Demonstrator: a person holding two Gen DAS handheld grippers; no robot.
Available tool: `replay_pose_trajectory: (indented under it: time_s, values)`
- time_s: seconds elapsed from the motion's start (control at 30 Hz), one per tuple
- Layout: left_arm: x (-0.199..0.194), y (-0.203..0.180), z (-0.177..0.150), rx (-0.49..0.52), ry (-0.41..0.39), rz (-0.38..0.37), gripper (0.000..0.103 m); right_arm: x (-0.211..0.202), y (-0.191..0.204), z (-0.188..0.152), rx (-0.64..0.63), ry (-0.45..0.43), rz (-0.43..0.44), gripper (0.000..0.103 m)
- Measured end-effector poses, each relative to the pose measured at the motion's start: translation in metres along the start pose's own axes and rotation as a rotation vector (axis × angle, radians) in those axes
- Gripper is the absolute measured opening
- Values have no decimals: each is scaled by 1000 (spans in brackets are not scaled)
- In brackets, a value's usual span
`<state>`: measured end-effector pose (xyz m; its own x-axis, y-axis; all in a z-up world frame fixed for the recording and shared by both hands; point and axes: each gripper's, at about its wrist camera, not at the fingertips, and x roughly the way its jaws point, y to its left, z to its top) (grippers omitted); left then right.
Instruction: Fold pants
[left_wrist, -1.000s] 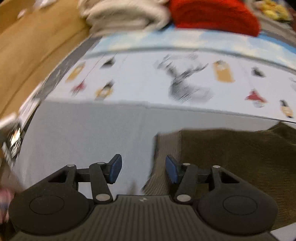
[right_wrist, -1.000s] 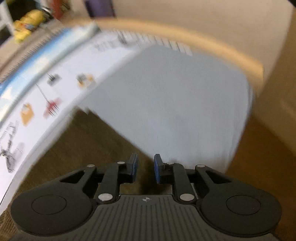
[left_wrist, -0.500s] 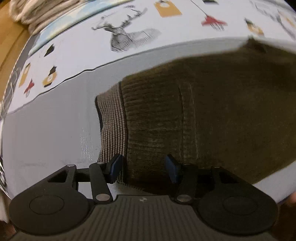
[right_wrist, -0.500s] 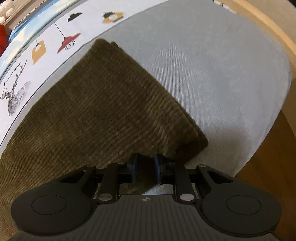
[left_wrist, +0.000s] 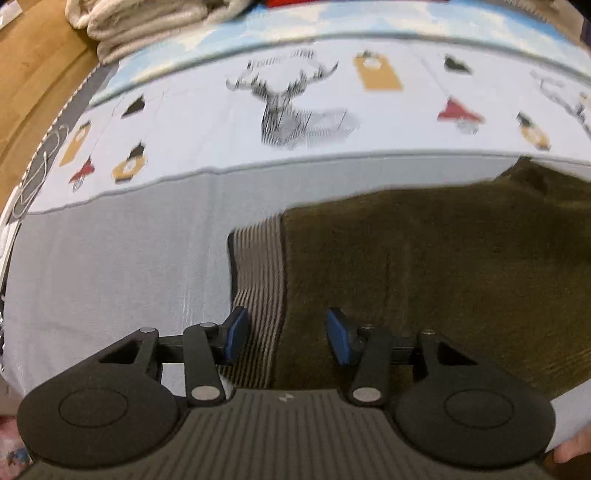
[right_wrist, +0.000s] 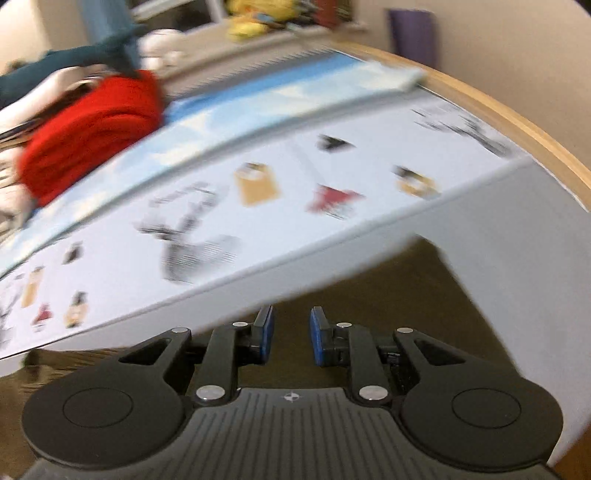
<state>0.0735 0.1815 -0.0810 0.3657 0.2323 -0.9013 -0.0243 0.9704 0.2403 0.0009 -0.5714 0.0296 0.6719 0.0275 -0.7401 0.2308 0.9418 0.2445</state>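
Note:
The olive-brown corduroy pants (left_wrist: 436, 266) lie folded on the grey sheet (left_wrist: 118, 266), with the striped waistband (left_wrist: 260, 266) at their left end. My left gripper (left_wrist: 282, 334) is open and empty, hovering over the waistband end. In the right wrist view the pants (right_wrist: 388, 295) lie under and ahead of my right gripper (right_wrist: 291, 334), which is open with a narrow gap and holds nothing. That view is blurred by motion.
A patterned white cover with a deer print (left_wrist: 291, 107) lies beyond the pants. Folded beige towels (left_wrist: 147, 22) and a red knit (right_wrist: 92, 129) sit at the far side. A wooden edge (right_wrist: 517, 125) runs along the right.
Both grippers have lifted and tilted up from the pants, so more of the far side shows. The right gripper's gap has widened slightly. The pants lie still.

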Motion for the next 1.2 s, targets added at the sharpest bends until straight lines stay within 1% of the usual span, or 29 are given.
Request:
replay_pose_trajectory:
  time_s: [0.03,0.07,0.1,0.13,0.3,0.37,0.5,0.7,0.73,0.8,0.83,0.87,1.0,1.03,1.07,1.1,1.13,1.2]
  values:
    - [5,0,-3,17,24,19,52,1,11,4,-16,-8,35,19]
    - [9,-1,-5,40,47,40,52,2,25,6,-28,-14,75,8]
    - [13,0,-9,56,72,59,52,3,41,9,-41,-13,115,3]
    - [16,1,-12,66,86,63,52,7,56,12,-57,-12,159,2]
    - [18,7,-19,59,92,39,52,20,134,19,-140,3,333,2]
    - [20,11,-21,51,102,27,53,28,168,19,-182,25,410,3]
    - [21,16,-20,30,108,2,53,50,240,11,-269,93,523,5]
    - [22,22,-22,10,112,-20,58,84,329,-17,-413,229,615,5]
    - [23,23,-22,8,110,-26,58,91,341,-22,-430,252,623,7]
    - [23,27,-22,-3,111,-39,58,106,360,-31,-448,306,631,15]
    - [24,29,-22,-10,111,-47,58,113,366,-36,-450,332,631,22]
    - [24,30,-22,-14,112,-54,58,123,373,-40,-446,358,631,27]
    - [25,35,-22,-27,114,-74,61,156,389,-52,-418,437,625,28]
    - [25,36,-22,-28,114,-77,62,164,392,-55,-417,468,630,30]
    - [26,37,-21,-28,115,-82,62,172,396,-58,-438,493,625,26]
    - [26,37,-22,-27,114,-85,62,177,401,-59,-471,494,608,13]
    - [26,37,-22,-25,115,-87,62,178,403,-55,-482,465,611,9]
    - [27,36,-22,-23,115,-88,62,177,403,-40,-408,417,671,8]
